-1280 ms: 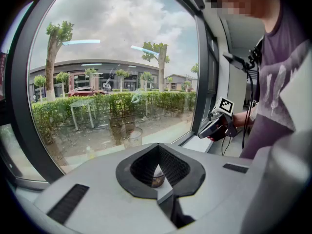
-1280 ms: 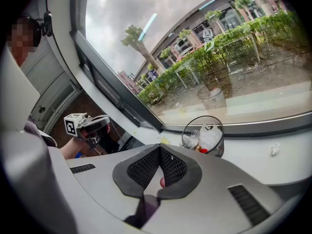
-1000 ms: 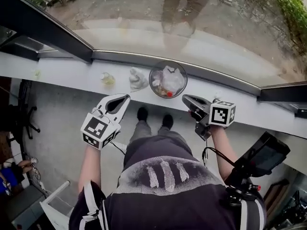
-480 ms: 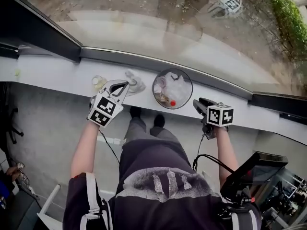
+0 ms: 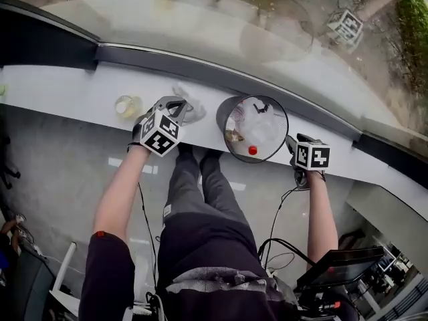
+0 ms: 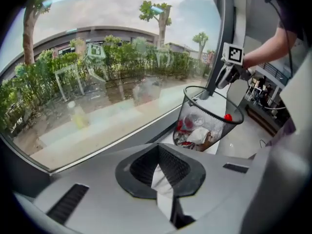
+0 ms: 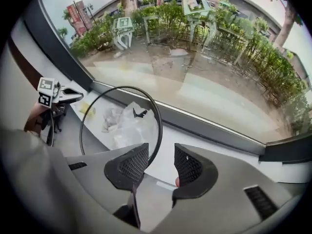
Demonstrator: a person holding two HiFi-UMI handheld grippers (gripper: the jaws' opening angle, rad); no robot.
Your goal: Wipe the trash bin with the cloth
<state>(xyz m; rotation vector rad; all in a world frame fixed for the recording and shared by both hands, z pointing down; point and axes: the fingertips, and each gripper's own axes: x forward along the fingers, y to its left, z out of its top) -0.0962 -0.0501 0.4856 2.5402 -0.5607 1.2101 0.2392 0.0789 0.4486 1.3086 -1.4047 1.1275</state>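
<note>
Standing close against a white ledge [image 5: 73,89], the person reaches a gripper forward in each hand, legs and dark shoes visible below over a grey tiled floor [image 5: 80,172].

The left gripper [image 5: 179,103] points down at the ledge with its jaws closed together. Its tips sit at the edge of the crumpled pale cloth [image 5: 194,113], which lies on the ledge just left of the bin. A sliver of white shows in the slit between the pads; whether that is cloth or ledge I cannot tell. Left of the cloth stands a small clear container [image 5: 126,105] with something yellowish inside.

The right gripper [image 7: 161,161] points steeply down at the bin's right side. Its jaws have just been opening and stand apart, with the thin black wire rim passing between them and neither pad pressing on it.

The trash bin [image 5: 221,114] is a round black mesh basket standing upright on the ledge, between the two grippers. It holds crumpled clear plastic [image 5: 259,127] with a small black scrap lying on top, a small red round thing [image 5: 252,150] near the front rim, and lower down, seen through the mesh, wadded white paper [image 6: 200,134] and red scraps.

Beyond the ledge runs a dark window frame [image 5: 154,59] and the glass [image 5: 200,12], with paving, shrubs and trees outside.
</note>
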